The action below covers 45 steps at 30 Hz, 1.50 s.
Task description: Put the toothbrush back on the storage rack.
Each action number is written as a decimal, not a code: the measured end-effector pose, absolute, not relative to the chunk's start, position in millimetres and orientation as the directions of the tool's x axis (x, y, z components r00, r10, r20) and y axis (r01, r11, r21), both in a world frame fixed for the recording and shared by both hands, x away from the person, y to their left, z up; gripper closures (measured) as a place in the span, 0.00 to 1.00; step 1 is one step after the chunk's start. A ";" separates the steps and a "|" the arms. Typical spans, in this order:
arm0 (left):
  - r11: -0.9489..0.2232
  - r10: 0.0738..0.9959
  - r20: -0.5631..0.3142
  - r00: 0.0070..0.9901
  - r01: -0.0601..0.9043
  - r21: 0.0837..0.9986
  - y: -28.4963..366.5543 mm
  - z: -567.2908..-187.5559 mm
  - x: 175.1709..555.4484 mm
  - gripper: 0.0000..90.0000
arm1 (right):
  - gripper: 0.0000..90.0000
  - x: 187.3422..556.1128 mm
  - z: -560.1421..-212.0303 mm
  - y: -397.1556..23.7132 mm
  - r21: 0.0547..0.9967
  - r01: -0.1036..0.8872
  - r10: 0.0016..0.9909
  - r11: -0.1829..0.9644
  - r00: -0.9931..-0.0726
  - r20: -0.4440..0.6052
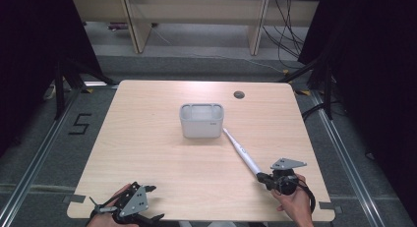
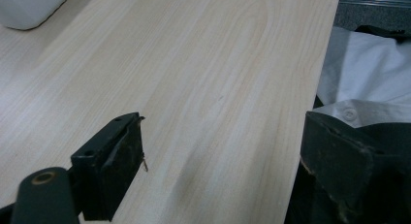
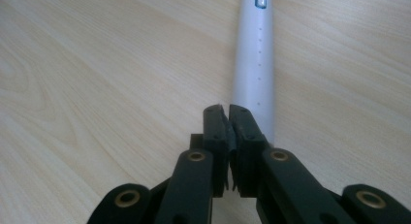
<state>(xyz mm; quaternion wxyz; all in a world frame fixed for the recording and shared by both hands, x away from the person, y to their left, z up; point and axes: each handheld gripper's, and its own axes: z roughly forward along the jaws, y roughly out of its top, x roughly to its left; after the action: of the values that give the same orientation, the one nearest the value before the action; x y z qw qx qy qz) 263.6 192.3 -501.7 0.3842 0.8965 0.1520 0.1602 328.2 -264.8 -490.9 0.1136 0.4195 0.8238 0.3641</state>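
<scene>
A white electric toothbrush (image 1: 241,151) lies slantwise on the wooden table (image 1: 147,138), its thin head end close to the front right corner of a white rectangular holder (image 1: 201,120). My right gripper (image 1: 262,177) sits at the handle's near end with its jaws shut. In the right gripper view the handle (image 3: 254,64) runs away just right of the closed tips (image 3: 227,112), with nothing between the pads. My left gripper (image 1: 155,203) rests at the table's front left edge. Its jaws stand wide open and empty (image 2: 228,156).
A round cable hole (image 1: 239,95) sits near the table's far right. A corner of the holder (image 2: 24,8) reaches into the left gripper view, along with the person's white shirt (image 2: 368,73) past the table edge. Desk legs and cables stand beyond the far edge.
</scene>
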 end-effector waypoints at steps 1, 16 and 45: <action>-0.659 0.395 0.171 0.902 0.148 0.738 192.2 -501.9 263.5 0.16 | 0.95 325.6 -489.0 -262.3 0.689 0.634 0.792 0.352 -0.594 0.141; -0.668 0.397 0.165 0.903 0.160 0.726 193.2 -504.4 265.2 0.17 | 0.62 348.3 -461.9 -250.0 0.645 0.639 0.817 0.419 -0.575 0.039; -0.680 0.388 0.173 0.905 0.154 0.717 195.0 -502.7 266.5 0.17 | 0.57 419.8 -449.3 -223.5 0.443 0.694 0.788 0.567 -0.614 -0.048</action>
<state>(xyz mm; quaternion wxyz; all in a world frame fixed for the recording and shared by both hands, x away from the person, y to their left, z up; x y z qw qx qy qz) 266.5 195.0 -502.7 0.3708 0.9028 0.1502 0.1576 419.8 -223.5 -449.3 0.1208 0.4226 0.8770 0.1942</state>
